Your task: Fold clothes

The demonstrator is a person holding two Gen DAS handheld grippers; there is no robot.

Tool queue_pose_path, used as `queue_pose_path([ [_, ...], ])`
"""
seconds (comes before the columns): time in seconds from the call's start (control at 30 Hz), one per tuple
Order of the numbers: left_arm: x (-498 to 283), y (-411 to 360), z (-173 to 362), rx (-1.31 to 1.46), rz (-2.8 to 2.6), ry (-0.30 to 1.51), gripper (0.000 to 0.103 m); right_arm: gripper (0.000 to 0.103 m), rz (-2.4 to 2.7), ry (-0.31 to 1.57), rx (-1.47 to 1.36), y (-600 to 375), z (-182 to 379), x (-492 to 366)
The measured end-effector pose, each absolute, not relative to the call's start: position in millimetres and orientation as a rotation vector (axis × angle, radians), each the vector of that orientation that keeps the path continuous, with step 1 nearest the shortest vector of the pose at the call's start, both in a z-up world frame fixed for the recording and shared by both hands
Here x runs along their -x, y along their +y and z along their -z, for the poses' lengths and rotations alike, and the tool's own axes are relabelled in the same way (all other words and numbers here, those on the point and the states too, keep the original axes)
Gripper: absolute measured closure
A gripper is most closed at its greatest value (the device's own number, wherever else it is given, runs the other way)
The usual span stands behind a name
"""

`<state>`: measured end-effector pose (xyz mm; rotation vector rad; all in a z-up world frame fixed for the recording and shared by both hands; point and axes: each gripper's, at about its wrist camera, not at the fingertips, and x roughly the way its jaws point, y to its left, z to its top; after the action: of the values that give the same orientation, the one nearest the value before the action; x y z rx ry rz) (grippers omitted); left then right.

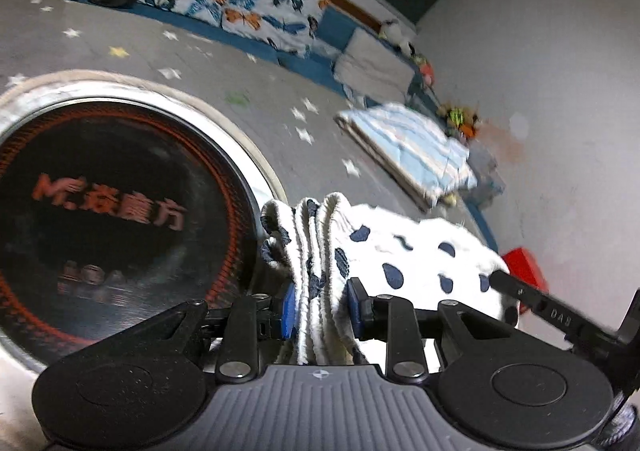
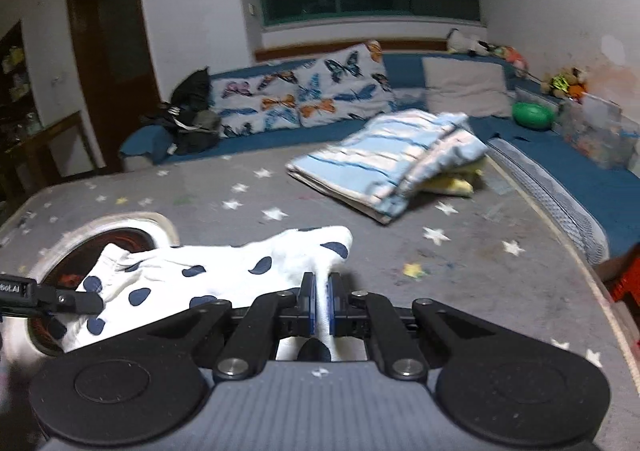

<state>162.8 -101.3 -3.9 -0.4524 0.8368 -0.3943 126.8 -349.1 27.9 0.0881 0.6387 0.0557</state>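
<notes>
A white garment with dark blue spots [image 1: 420, 259] is stretched between both grippers above a grey star-patterned surface [image 2: 460, 271]. My left gripper [image 1: 322, 307] is shut on a thick, bunched ribbed edge of it, and the blue pads [image 1: 289, 307] press the folds from both sides. In the right wrist view the garment [image 2: 224, 271] spreads out to the left, and my right gripper [image 2: 320, 303] is shut on a thin edge of its cloth. Each gripper's black finger reaches into the other view at the garment's far end.
A round black disc with a silver rim and orange lettering [image 1: 112, 211] sits in the grey surface under the garment's left end. A folded blue-striped blanket [image 2: 384, 167] lies further back. A blue sofa with butterfly cushions [image 2: 304, 95] runs behind; a red crate [image 2: 624, 287] stands at the right.
</notes>
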Motion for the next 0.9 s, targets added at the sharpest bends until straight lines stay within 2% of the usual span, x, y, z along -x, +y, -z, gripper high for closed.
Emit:
queue_pose_path([
  [0.03, -163, -105, 6, 0.433, 0.395, 0.837, 0.069, 0.098, -0.043, 0.651, -0.083, -352, -23, -128],
  [0.17, -159, -108, -1, 0.362, 0.392, 0.824, 0.051, 0.095, -0.027, 0.703, -0.082, -362, -5, -130],
  [0.33, -154, -104, -23, 0.303, 0.364, 0.736, 0.050, 0.090, -0.034, 0.669, -0.094, -368, -14, -132],
  [0.43, -160, -112, -31, 0.273, 0.377, 0.708, 0.055, 0.088, -0.082, 0.658, -0.105, -363, -19, -139],
  [0.5, -166, -120, -33, 0.261, 0.407, 0.705, 0.067, 0.086, -0.118, 0.669, -0.108, -357, -19, -148],
  [0.57, -171, -129, -32, 0.236, 0.438, 0.706, 0.074, 0.085, -0.153, 0.682, -0.103, -348, -16, -158],
  [0.73, -183, -149, -24, 0.151, 0.476, 0.717, 0.077, 0.082, -0.192, 0.710, -0.093, -334, -8, -174],
  [0.8, -189, -154, -18, 0.123, 0.473, 0.724, 0.077, 0.077, -0.196, 0.712, -0.089, -333, -9, -174],
  [0.9, -198, -155, -9, 0.107, 0.453, 0.746, 0.078, 0.075, -0.203, 0.714, -0.083, -332, -9, -174],
])
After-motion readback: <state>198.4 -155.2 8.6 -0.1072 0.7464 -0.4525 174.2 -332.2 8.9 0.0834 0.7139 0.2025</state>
